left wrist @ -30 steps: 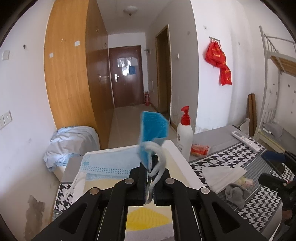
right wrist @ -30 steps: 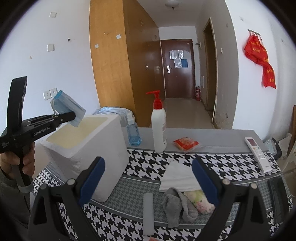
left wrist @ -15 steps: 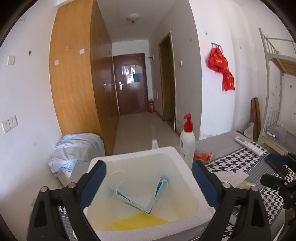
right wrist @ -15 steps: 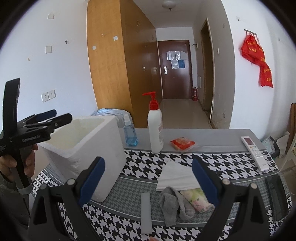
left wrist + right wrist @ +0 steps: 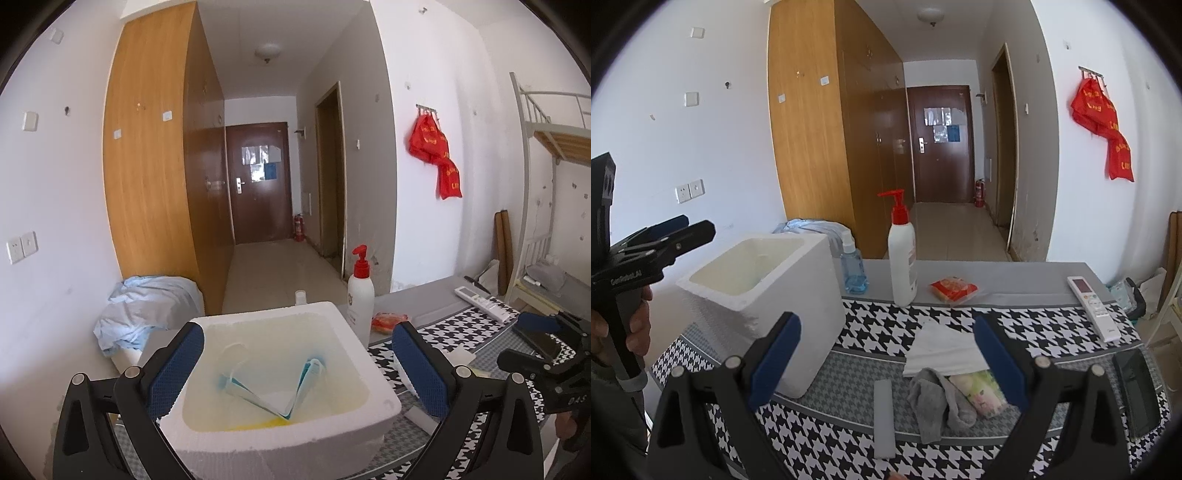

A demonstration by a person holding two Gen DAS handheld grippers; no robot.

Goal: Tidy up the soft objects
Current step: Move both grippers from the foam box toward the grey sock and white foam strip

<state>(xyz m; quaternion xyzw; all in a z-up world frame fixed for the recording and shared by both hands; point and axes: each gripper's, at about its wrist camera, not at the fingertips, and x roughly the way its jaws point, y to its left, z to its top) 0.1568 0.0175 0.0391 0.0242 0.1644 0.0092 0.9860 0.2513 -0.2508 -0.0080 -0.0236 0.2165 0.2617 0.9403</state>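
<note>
One folded blue face mask (image 5: 275, 387) lay inside the white foam box (image 5: 369, 373); left tool (image 5: 295, 373) above it and right tool (image 5: 886, 358) both gaped, released.

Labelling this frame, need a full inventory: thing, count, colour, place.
foam box: 1, white, table's left end
masks: folded bundle, blue, inside box
pump bottle: 1, white with red pump, behind box
sanitizer bottle: 1, clear blue, beside box
snack packet: 1, red, grey strip
remote: 1, white, table's right
tissue: 1, white, table middle
sock: 1, grey, front of tissue
patterned cloth: 1, pale, beside sock
foam strip: 1, grey-white, near edge
phone: 1, black, right edge
left gripper: open, above box
right gripper: open, above sock
</note>
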